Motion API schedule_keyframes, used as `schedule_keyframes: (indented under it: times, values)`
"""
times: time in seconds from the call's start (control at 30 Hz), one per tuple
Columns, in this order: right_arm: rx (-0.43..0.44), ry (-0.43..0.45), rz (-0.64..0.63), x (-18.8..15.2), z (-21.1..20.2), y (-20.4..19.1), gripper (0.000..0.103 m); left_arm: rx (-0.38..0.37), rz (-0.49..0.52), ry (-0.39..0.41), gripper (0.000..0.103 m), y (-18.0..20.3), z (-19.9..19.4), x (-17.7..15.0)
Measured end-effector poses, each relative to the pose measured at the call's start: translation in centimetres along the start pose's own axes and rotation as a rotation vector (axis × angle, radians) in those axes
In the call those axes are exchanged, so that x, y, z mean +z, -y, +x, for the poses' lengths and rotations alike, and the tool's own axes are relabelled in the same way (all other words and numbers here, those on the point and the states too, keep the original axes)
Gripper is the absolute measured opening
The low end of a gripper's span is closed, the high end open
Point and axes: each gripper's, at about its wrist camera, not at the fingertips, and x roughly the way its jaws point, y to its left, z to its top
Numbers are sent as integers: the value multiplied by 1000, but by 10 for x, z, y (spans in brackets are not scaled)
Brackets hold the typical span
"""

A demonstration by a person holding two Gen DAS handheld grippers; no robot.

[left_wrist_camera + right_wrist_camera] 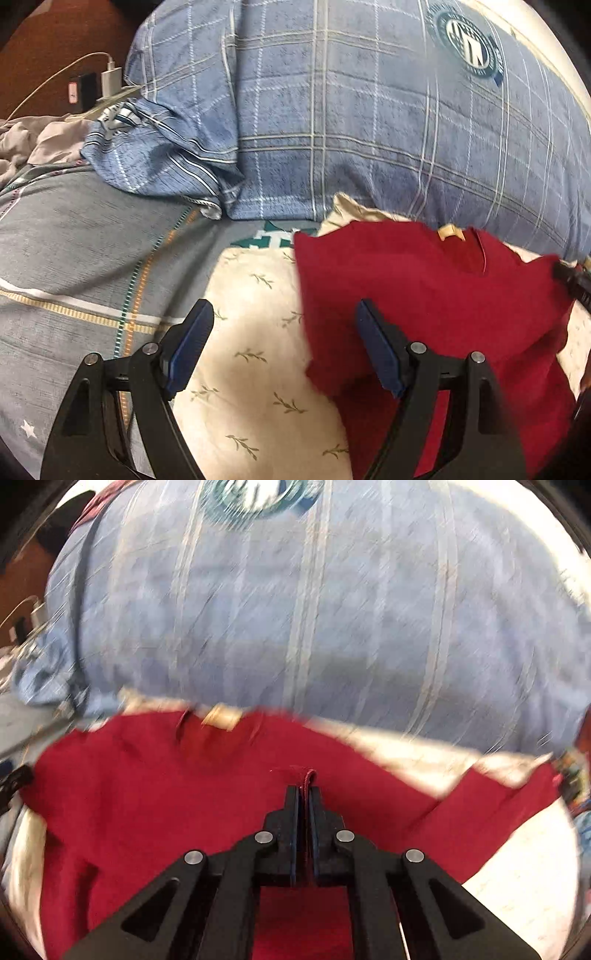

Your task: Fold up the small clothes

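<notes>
Red T-shirt (424, 295) is lying on the leaf-print cream cloth (258, 350) below the blue plaid pillow (332, 110), looking light and limp; right gripper (303, 794) is pinching a hem fold, left gripper (284, 343) is hovering wide open, gripping nothing, best taking the near edge.

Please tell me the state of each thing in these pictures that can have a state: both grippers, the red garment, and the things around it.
left gripper: open, holding nothing.
right gripper: shut on a fold of the red shirt.
red shirt: lying on the cream cloth, partly spread, neck label showing.
cream cloth: spread under the shirt.
blue plaid pillow: lying behind the shirt.
white charger: cable plugged in.
</notes>
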Motion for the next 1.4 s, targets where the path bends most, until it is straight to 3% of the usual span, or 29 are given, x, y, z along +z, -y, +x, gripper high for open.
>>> schedule_keyframes:
  times: [0.17,0.27,0.33,0.4,0.47,0.53,0.63,0.7,0.8,0.93,1.0,1.03,1.07,1.13,1.23,1.33,1.4]
  values:
    - [-96,-8,38,12,21,26,4,-9,20,-25,79,6,10,-1]
    - [-162,-95,44,0,52,35,5,-1,45,-49,79,12,17,-3]
    - [-145,-154,95,-6,62,43,8,65,91,-98,79,16,30,-6]
    - [-77,-134,175,-6,51,49,21,103,106,-133,79,14,39,-9]
    - [30,-76,176,0,35,38,56,90,69,-147,79,9,43,-10]
    - [205,-52,95,11,26,7,67,84,52,-152,79,6,43,-10]
    - [431,-76,-42,24,32,-50,65,98,71,-145,79,7,43,-12]
    - [498,-106,-149,30,45,-88,65,100,77,-145,79,8,43,-12]
    - [482,-133,-310,34,72,-134,65,97,76,-149,79,7,43,-11]
    - [525,-207,-384,30,97,-157,62,88,66,-162,79,6,46,-9]
    - [535,-226,-438,22,102,-163,50,83,60,-169,79,5,48,-8]
    - [546,-209,-456,20,99,-165,40,82,54,-169,79,4,48,-7]
    - [553,-199,-472,19,96,-167,23,83,48,-165,79,3,47,-6]
    - [503,-169,-523,14,89,-176,6,86,41,-156,79,3,45,-5]
    - [448,-128,-564,16,80,-183,3,85,42,-152,79,3,44,-5]
    - [384,-80,-492,26,79,-173,3,87,39,-148,79,3,43,-4]
    - [367,-112,-417,29,89,-168,3,89,40,-147,79,4,43,-5]
